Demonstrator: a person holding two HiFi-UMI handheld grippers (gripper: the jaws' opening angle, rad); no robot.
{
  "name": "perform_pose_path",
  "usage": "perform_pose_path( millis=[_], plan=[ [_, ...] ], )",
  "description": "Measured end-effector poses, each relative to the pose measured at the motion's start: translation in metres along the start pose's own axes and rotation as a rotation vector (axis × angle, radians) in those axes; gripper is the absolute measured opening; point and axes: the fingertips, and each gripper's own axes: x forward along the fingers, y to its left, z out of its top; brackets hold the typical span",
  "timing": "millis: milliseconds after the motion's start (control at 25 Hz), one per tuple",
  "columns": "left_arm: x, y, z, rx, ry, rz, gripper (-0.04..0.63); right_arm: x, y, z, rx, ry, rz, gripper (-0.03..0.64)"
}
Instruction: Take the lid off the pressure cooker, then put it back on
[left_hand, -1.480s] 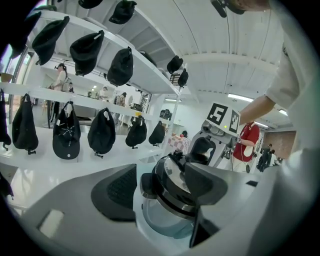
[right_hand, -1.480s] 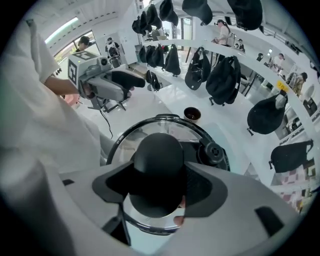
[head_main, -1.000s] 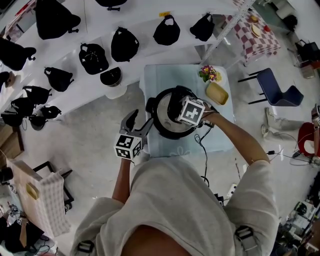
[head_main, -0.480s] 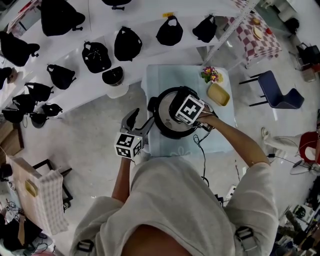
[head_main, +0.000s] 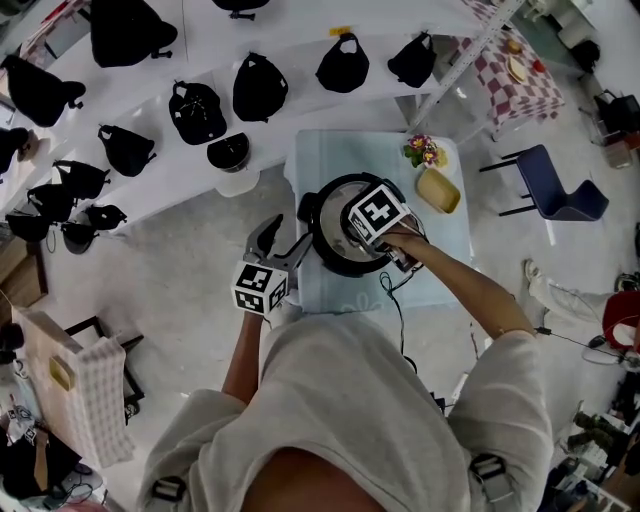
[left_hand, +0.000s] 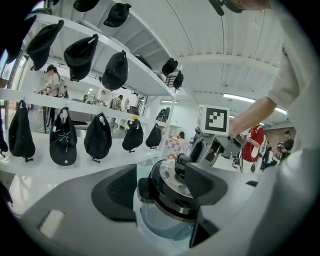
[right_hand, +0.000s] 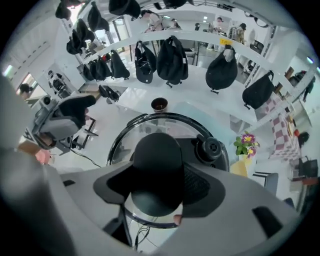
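Observation:
A black pressure cooker (head_main: 333, 250) stands on a small table with a pale blue cloth (head_main: 318, 152). Its shiny lid (right_hand: 150, 125) sits on the pot. My right gripper (head_main: 368, 230) points down over the lid's middle, shut on the round black knob (right_hand: 156, 167), with a pad against each side. A black valve (right_hand: 209, 148) stands beside the knob. My left gripper (head_main: 272, 240) is held low at the cooker's left side, open. In the left gripper view the cooker (left_hand: 167, 200) shows between its spread fingers (left_hand: 117, 185), apart from both.
A small flower pot (head_main: 421, 150) and a yellow dish (head_main: 438, 188) share the table's far right corner. A black cable (head_main: 395, 300) hangs off the near edge. White shelves (head_main: 150, 190) with several black caps and bags run behind; a blue chair (head_main: 560, 195) stands at right.
My right gripper has rolled about the knob, its marker cube turning, while staying over the lid. The left gripper has kept still.

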Motion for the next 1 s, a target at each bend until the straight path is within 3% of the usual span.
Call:
perform_pose_path(
  millis=[360, 720, 1000],
  plan=[
    [-0.006, -0.002, 0.000, 0.009, -0.002, 0.006, 0.282, 0.000, 0.002, 0.000, 0.008, -0.011, -0.008, 0.272],
    [-0.005, -0.007, 0.007, 0.021, -0.012, -0.001, 0.282, -0.014, 0.010, 0.007, -0.088, -0.009, -0.029, 0.272],
    [-0.004, -0.008, 0.008, 0.027, -0.013, -0.006, 0.282, -0.018, 0.015, 0.003, -0.096, -0.027, -0.016, 0.272]
  ],
)
